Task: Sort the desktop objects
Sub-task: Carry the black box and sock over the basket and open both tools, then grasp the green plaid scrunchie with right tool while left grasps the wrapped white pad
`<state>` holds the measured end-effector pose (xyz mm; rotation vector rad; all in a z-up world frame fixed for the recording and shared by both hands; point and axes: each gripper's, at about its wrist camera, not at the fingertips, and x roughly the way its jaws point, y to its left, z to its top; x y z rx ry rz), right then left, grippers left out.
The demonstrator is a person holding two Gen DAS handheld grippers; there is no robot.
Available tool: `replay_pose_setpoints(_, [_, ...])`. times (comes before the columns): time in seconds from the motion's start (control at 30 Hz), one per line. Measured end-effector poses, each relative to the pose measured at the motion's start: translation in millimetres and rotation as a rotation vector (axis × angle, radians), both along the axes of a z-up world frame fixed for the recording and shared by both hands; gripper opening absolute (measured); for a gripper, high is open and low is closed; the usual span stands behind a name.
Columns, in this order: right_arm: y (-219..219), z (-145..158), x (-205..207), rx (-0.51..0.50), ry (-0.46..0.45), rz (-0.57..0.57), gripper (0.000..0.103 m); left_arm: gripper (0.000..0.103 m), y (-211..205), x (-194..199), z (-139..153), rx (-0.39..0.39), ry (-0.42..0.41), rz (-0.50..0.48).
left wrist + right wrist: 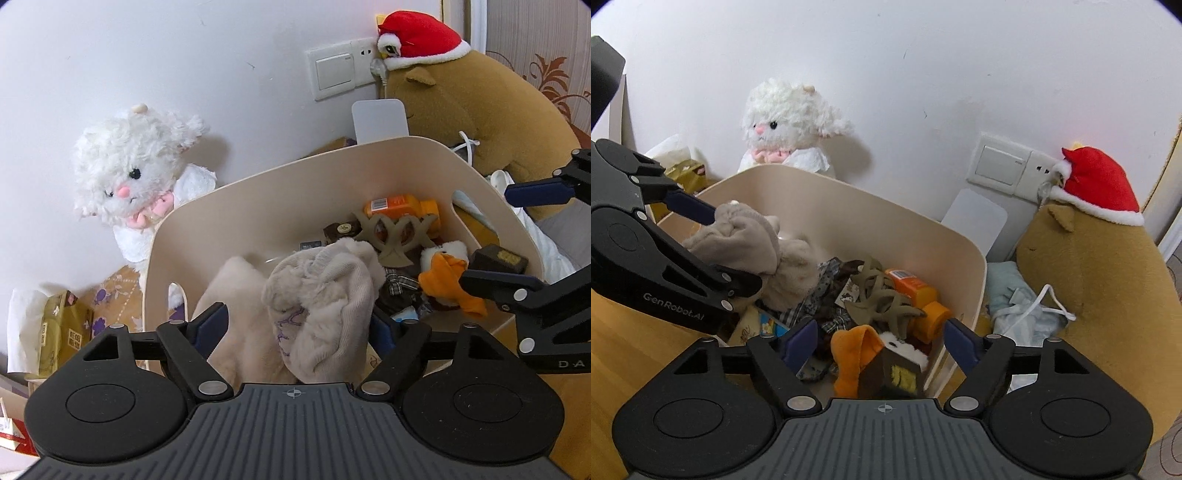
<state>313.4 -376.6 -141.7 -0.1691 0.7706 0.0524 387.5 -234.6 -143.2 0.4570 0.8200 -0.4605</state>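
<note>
A beige bin (258,192) (849,206) holds several items. A beige knitted cloth (317,302) (738,236) lies on a fluffy cream piece at the bin's near-left side. My left gripper (297,330) (735,251) stands open around the cloth, its pads apart from it. A dark brown box (890,373) (500,256) rests against an orange-and-white plush duck (853,350) (447,273) at the bin's right end. My right gripper (881,347) (487,238) is open, with the box between its fingers and untouched. Deeper in the bin lie an orange bottle (402,208) (916,291) and an olive lattice piece (391,236).
A white plush lamb (129,184) (786,118) sits behind the bin against the wall. A big brown plush with a red hat (480,103) (1089,258) stands at the right. A tissue pack (62,332) lies at the left, and a pale blue cloth (1015,291) lies beside the bin.
</note>
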Motion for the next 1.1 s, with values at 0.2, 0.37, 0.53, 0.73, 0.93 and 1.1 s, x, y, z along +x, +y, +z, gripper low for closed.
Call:
replay_pose_setpoints(0.2, [5,9,-7,-0.007,-0.030,-0.010,0.086,0.080,8,-7,10,-0.018,-0.029,-0.005])
replay_pose_setpoints(0.37, [10,15,-12,0.005,-0.049,-0.021,0.089,0.084,20,-13,20,-0.028,-0.050,-0.013])
replay_pose_setpoints(0.53, [14,13,-22,0.051,-0.063,-0.063,0.092,0.084,36,-17,25,-0.030,-0.054,-0.007])
replay_pose_setpoints(0.73, [23,9,-35,0.083,-0.058,-0.100,0.098,0.084,61,-18,28,-0.057,-0.036,0.003])
replay_pose_setpoints(0.93, [36,2,-45,0.125,-0.053,-0.130,0.103,0.084,84,-18,20,-0.030,-0.025,-0.011])
replay_pose_setpoints(1.1, [53,-15,-47,0.133,-0.009,-0.137,0.103,0.087,103,-12,7,-0.006,0.017,-0.009])
